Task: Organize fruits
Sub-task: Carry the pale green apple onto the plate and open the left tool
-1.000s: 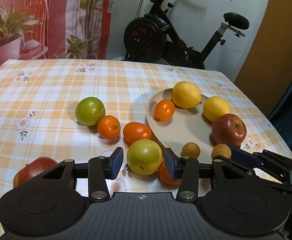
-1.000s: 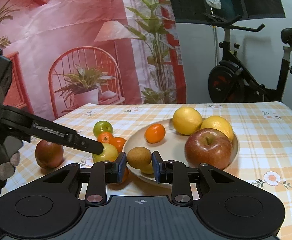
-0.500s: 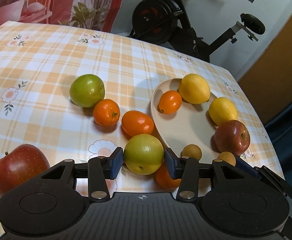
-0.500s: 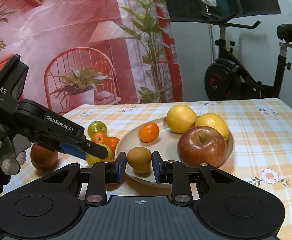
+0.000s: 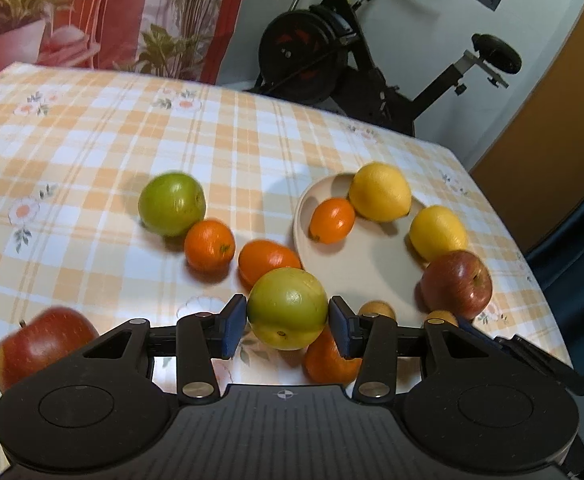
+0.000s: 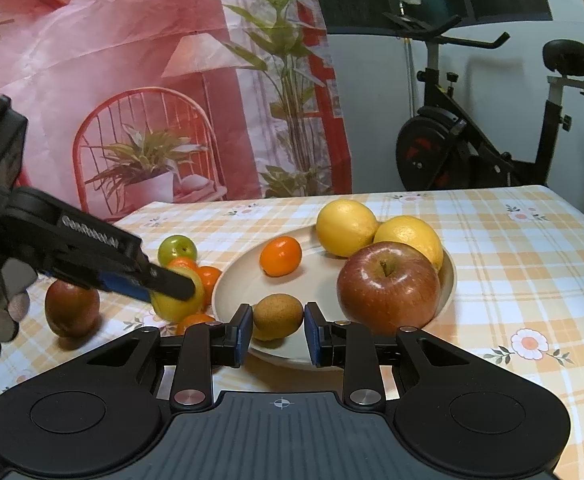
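while left tongs (image 5: 288, 326) clamp green-yellow fruit (image 5: 287, 308), right tongs (image 6: 275, 330) straddle kiwi (image 6: 278, 316)

We see a table in orange-checked floral cloth (image 5: 92, 148). Directly on it: cream plate (image 5: 356, 268), green apple (image 5: 171, 204), two oranges (image 5: 209, 245) (image 5: 268, 259), third orange (image 5: 330, 360), red apple (image 5: 42, 346).

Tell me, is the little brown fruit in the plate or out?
In. The brown fruit sits inside the plate near its front rim, between the right gripper pads.
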A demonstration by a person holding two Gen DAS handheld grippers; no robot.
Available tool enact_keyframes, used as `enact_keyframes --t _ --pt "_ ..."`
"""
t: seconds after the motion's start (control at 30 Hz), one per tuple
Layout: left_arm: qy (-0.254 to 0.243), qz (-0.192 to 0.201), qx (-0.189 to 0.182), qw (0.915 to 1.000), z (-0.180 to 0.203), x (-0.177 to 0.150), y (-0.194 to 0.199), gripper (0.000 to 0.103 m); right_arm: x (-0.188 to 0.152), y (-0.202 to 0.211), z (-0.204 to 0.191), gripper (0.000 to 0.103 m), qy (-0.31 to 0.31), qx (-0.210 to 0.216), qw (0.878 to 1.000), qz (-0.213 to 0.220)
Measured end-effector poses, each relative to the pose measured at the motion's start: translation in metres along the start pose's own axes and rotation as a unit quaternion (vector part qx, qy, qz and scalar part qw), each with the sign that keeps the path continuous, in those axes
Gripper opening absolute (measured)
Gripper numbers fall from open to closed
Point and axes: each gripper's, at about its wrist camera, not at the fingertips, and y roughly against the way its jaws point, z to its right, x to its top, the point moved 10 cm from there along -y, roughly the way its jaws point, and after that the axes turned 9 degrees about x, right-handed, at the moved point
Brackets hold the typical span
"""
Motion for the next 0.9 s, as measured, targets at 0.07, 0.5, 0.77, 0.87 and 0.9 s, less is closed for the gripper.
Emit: enact_keyframes --t 0.07,0.5,0.77,0.87,0.9 --pt "-0.001 0.010 -0.001 1.0000 0.002 0.005 0.004 0.047 -0.001 -0.001 0.001 0.026 0.000 -0.004 1.000 -0.004" --pt "-0.029 0.025 -0.012 0.9992 0.030 0.023 -0.005 0.047 -0.004 -0.008 0.008 0.026 -0.004 -0.024 1.000 -0.018" --pt "-0.057 0.021 -0.001 0.9982 0.042 0.031 -0.024 0.047 -0.004 -0.010 0.009 0.026 -0.006 -0.023 1.000 -0.020" --pt "-0.072 0.018 0.005 0.9972 0.046 0.030 -0.030 0.047 -0.004 -0.011 0.010 0.026 -0.007 -0.022 0.999 -0.022" --pt "-0.076 0.017 0.007 0.9969 0.048 0.030 -0.032 0.047 -0.004 -0.011 0.010 0.026 -0.008 -0.021 1.000 -0.022"
